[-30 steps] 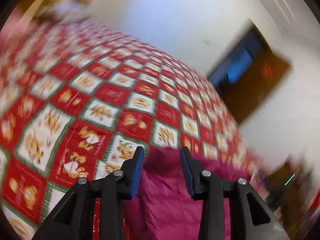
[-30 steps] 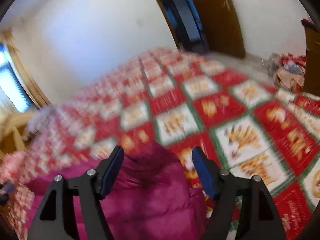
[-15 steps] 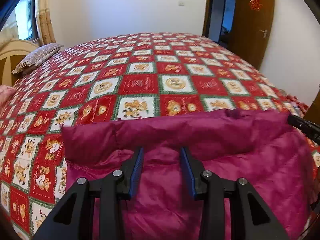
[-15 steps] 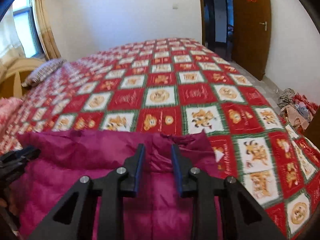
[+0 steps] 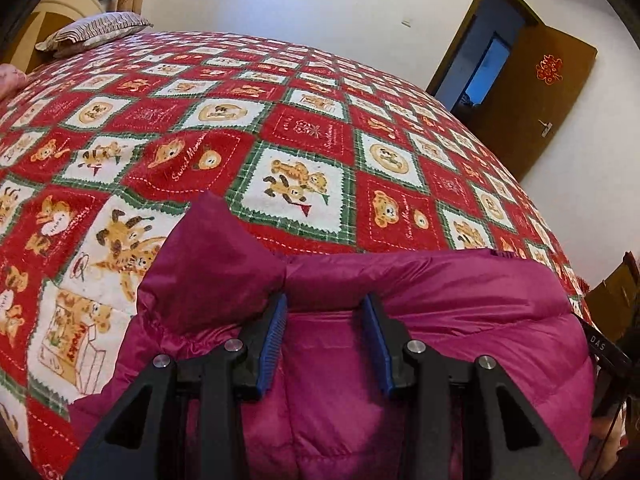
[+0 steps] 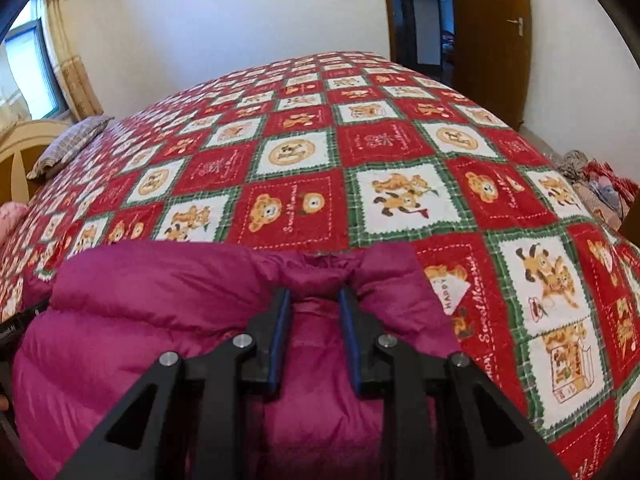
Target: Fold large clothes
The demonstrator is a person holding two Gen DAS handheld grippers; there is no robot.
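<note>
A magenta puffer jacket point(image 5: 440, 320) lies on the near part of a bed, its far edge folded into a thick roll. My left gripper point(image 5: 324, 300) is shut on that roll near its left end, with bunched fabric between the blue pads. In the right wrist view the same jacket point(image 6: 160, 300) fills the lower left. My right gripper point(image 6: 315, 292) grips the roll near its right end; its jaws are still closing, and puckered fabric is squeezed between the pads. A black part of the other gripper point(image 5: 604, 344) shows at the right edge of the left wrist view.
The bed carries a red, white and green bear-print bedspread point(image 5: 304, 184). A striped pillow point(image 5: 96, 32) and a wooden headboard point(image 6: 24, 152) are at the far left. A brown door point(image 5: 536, 96) stands open at the right, and a heap of clothes point(image 6: 600, 188) lies on the floor.
Both grippers have come down toward the bed with the jacket. The right jaws went from wide apart to narrow on the rolled edge. The left jaws kept their grip.
</note>
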